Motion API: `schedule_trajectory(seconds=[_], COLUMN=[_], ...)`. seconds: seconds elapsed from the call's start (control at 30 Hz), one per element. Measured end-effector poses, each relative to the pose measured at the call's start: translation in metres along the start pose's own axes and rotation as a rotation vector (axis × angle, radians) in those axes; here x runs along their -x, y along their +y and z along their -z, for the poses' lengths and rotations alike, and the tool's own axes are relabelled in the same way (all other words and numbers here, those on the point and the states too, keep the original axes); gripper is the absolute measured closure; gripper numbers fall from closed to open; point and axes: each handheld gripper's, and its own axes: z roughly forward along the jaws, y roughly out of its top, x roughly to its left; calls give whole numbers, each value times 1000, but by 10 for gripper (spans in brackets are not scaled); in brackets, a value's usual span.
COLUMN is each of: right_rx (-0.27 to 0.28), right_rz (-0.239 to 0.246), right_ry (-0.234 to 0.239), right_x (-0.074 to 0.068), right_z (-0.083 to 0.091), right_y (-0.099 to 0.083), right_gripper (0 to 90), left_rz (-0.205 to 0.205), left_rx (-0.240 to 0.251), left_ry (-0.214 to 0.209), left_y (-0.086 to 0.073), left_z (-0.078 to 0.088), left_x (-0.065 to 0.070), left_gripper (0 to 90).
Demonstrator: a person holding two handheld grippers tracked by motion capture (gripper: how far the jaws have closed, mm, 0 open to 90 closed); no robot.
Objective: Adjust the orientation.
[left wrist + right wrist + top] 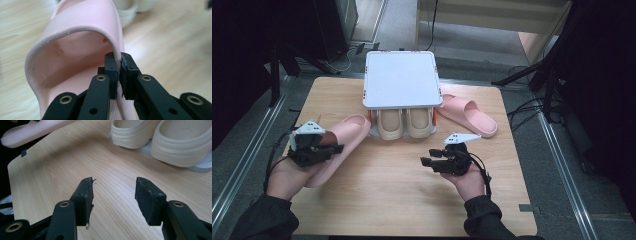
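Gripping the strap edge of a pink slipper [75, 32], the left gripper [119, 75] has its jaws pinched nearly together on the thin pink rim, one pad inside the strap and one outside. In the high view, this slipper [339, 137] lies slanted at the left of the wooden surface [402, 195], its toe end beyond the jaws pointing toward a white rack [399, 80], with the left gripper [319, 150] and the hand holding it at its heel end.

Ahead of the right gripper [113, 195], whose jaws stand apart with nothing but bare wood between them, sits a pair of cream slippers [160, 137] on the rack's lower shelf. In the high view the right gripper [432, 162] hovers near the middle of the surface, in front of the cream slippers [404, 122], not touching them. A second pink slipper [469, 115] lies beyond it and to its right, just beside the rack.
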Motion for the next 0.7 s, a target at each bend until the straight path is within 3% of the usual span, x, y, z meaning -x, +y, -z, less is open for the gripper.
schedule_trajectory(seconds=[0.13, 0.2, 0.23, 0.33, 0.37, 0.43, 0.5, 0.63, 0.67, 0.7], right_rx=[-1, 1, 1, 2, 2, 1, 1, -16, -16, -31], right_rz=[2, -6, -6, -10, -10, -6, -8, -7, -7, -4], right_ry=[-4, -4, -4, -4, -4, -6, -4, -8, -8, -28], right_x=[0, 0, 0, 0, 0, -1, -1, -4, -4, -5], right_z=[0, 0, 0, 0, 0, 0, 0, -5, -5, -8], right_y=[0, 0, 0, 0, 0, -2, -2, -6, -6, -8], right_gripper=[496, 495, 495, 496, 496, 504, 509, 512, 512, 517], left_rz=[-38, -72, -72, -124, -124, -163, -166, -165, -165, -162], left_rx=[-6, -18, -18, -39, -39, -71, -76, -112, -112, -110], left_ry=[-50, -94, -94, -145, -145, -166, -172, -244, -244, -264], left_y=[-4, -7, -7, -10, -10, -8, -8, -9, -9, -9], left_z=[-5, -14, -14, -32, -32, -49, -55, -77, -77, -80], left_x=[21, 36, 36, 57, 57, 69, 72, 84, 84, 86], left_gripper=[848, 846, 845, 844, 843, 843, 843, 834, 837, 816])
